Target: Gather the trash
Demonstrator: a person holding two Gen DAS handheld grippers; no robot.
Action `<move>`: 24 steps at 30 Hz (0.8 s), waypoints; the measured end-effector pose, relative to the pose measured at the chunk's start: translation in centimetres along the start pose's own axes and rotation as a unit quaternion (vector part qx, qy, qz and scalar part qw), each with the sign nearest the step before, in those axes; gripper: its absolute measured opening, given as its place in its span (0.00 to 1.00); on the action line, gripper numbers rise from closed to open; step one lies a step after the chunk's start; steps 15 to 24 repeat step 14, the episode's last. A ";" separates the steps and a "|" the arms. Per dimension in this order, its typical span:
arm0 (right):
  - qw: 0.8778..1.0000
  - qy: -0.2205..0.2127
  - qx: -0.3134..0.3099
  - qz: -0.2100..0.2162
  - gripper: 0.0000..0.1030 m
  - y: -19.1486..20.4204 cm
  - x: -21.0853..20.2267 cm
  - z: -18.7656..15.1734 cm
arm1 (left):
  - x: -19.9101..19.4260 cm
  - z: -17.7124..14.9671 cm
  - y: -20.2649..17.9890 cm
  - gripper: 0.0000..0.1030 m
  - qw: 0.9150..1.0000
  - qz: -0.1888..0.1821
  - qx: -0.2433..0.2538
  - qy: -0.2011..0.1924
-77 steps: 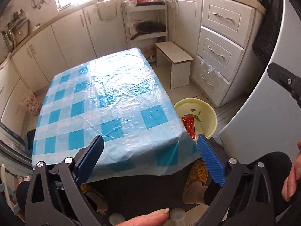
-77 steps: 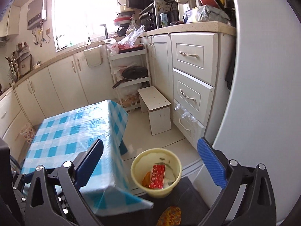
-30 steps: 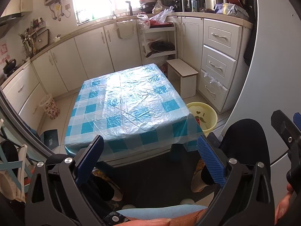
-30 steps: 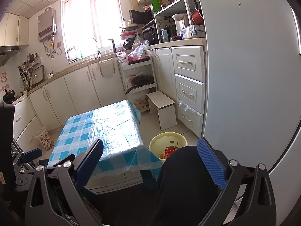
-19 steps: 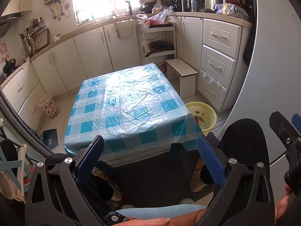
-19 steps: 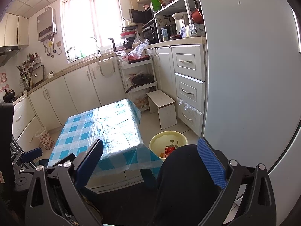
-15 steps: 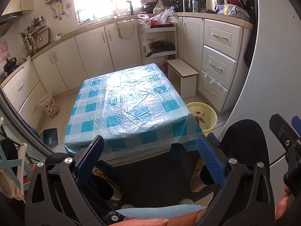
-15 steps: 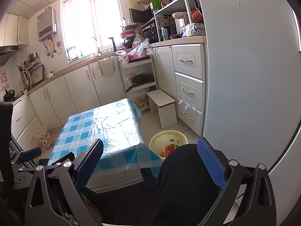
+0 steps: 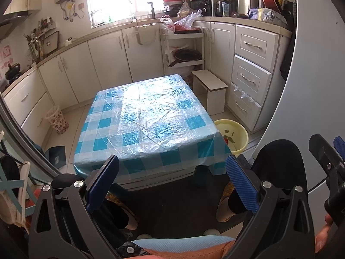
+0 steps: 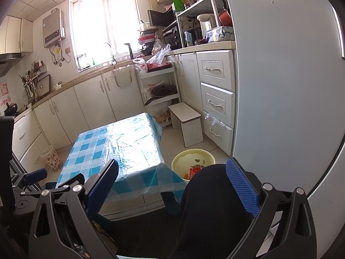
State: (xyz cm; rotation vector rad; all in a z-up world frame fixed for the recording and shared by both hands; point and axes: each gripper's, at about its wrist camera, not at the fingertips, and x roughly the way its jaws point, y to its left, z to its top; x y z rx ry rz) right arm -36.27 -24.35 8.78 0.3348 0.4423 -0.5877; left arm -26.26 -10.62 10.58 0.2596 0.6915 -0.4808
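A yellow bucket (image 9: 236, 130) stands on the floor at the low table's right corner; a red packet (image 10: 192, 172) lies in the same bucket (image 10: 183, 157). The table (image 9: 148, 116) wears a blue checked cloth under clear plastic, with nothing on it. My left gripper (image 9: 171, 178) is open and empty, held back from the table's near edge over dark trouser legs. My right gripper (image 10: 172, 180) is open and empty too, above a knee (image 10: 211, 194); its fingers (image 9: 339, 143) show at the right edge of the left wrist view.
White cabinets (image 9: 103, 64) line the back and left walls, drawers (image 9: 250, 75) the right. A small white stool (image 9: 212, 90) stands behind the table. A flowered basket (image 9: 57, 123) sits on the floor at left. A grey fridge side (image 10: 280, 86) fills the right.
Both grippers have pulled back and up from the bucket over the last seconds, so the whole table shows. In the last half second almost nothing has moved.
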 end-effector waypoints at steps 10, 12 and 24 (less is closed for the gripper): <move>1.000 0.000 -0.004 0.001 0.93 0.0 0.1 0.0 | 0.5 0.0 0.0 0.92 1.000 0.002 0.005 0.005; 1.000 0.001 -0.004 0.001 0.93 0.1 0.2 0.0 | 0.5 0.0 0.0 0.92 1.000 0.001 0.005 0.005; 1.000 0.002 -0.004 0.001 0.93 0.1 0.2 0.0 | 0.7 0.0 0.0 0.92 1.000 -0.001 0.003 0.008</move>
